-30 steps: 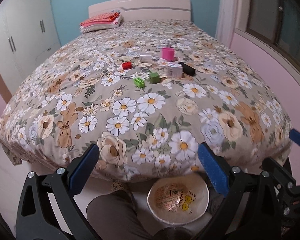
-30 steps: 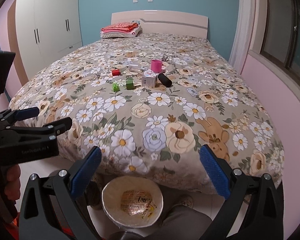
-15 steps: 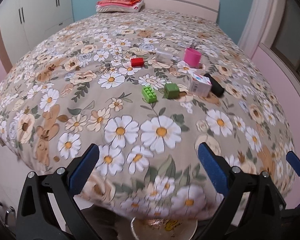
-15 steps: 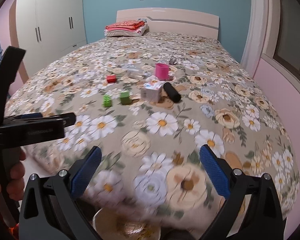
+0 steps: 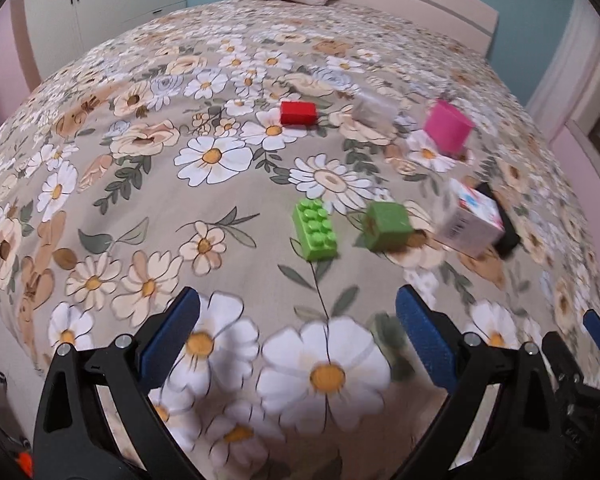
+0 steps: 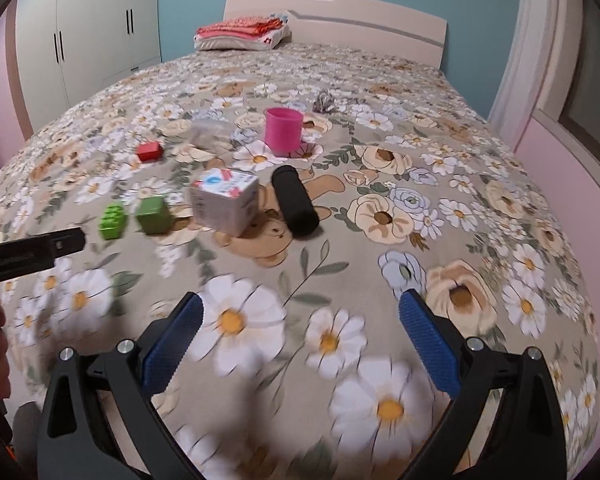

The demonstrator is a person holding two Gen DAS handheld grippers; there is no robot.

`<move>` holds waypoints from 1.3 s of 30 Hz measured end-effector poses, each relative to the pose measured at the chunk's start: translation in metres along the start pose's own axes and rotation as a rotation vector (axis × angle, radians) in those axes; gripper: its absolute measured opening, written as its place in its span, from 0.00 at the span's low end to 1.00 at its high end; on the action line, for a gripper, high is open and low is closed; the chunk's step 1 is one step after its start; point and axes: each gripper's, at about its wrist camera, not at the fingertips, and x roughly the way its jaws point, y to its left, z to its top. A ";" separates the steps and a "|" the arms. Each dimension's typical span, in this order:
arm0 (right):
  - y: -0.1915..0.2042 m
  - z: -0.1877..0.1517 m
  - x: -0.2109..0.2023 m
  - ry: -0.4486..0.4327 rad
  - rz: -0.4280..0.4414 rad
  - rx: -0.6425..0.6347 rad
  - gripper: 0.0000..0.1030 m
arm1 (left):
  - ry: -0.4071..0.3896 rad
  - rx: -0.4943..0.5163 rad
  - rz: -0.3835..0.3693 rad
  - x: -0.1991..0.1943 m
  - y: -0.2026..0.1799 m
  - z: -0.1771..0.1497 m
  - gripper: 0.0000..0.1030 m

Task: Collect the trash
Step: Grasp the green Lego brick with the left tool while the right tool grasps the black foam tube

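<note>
Floral bedspread (image 6: 380, 168) fills a blue-walled room with white wardrobes (image 6: 88, 28).

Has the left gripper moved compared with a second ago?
Yes. The left gripper has advanced over the bed toward the green brick; the floor bowl once between its fingers is out of view.

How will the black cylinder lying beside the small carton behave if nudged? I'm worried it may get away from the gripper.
The black cylinder lies on its side, so it would probably roll sideways, though the soft floral bedspread should slow it. Its matte surface looks grippy rather than slippery. Its weight cannot be judged.
</note>
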 end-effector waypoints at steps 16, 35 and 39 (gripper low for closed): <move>-0.023 0.048 0.108 0.083 0.119 -0.050 0.86 | 0.010 -0.042 0.021 0.068 -0.002 0.024 0.93; 0.002 0.073 0.144 0.103 0.172 -0.112 0.33 | 0.001 0.002 -0.062 0.079 0.002 0.027 0.22; -0.003 0.071 0.137 0.106 0.190 -0.068 0.33 | 0.016 -0.001 -0.092 0.074 0.007 0.028 0.22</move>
